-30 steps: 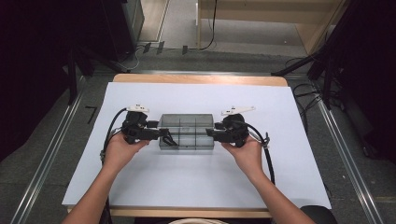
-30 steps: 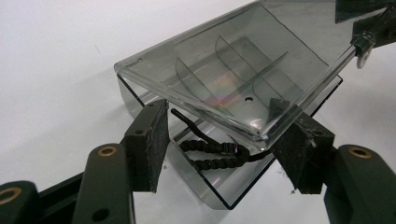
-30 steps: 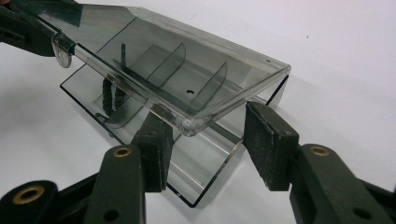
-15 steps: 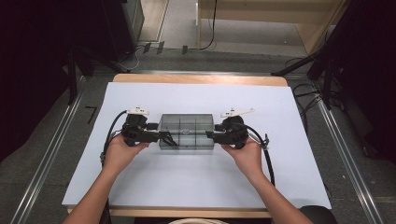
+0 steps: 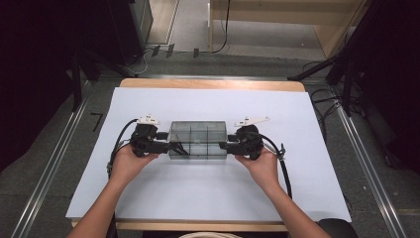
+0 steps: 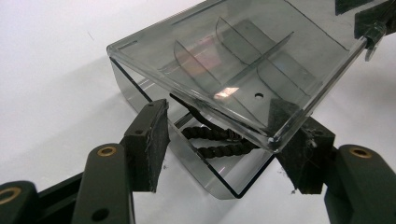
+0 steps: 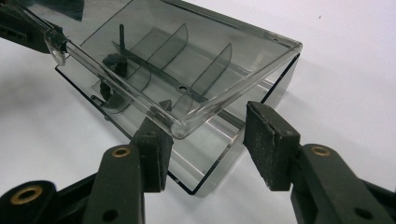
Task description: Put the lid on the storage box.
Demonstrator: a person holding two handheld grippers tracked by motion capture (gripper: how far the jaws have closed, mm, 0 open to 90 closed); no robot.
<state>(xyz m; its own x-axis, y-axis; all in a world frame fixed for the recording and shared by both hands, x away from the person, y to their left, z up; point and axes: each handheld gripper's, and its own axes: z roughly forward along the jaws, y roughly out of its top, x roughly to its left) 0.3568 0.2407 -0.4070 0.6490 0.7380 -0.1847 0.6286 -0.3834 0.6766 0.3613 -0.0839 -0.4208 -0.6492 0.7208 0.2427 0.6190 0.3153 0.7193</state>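
A smoky clear plastic box (image 5: 198, 141) with inner dividers lies in the middle of the white table top. Its lid (image 6: 243, 56) is tilted up along the near long edge. My left gripper (image 5: 171, 147) is at the box's left end and my right gripper (image 5: 225, 146) is at its right end. In the left gripper view the jaws (image 6: 222, 116) stand open before the end wall, and the lid's near corner sits on the right pad (image 6: 299, 149). In the right gripper view the open jaws (image 7: 208, 126) face the other end, with the left pad (image 7: 156, 154) under the lid's corner.
A black twisted cord (image 6: 215, 142) lies in the box's end compartment. The white sheet (image 5: 208, 198) covers the table out to the wooden edges (image 5: 213, 84). Cables trail from both grippers toward the person. Metal rails and dark stands flank the table.
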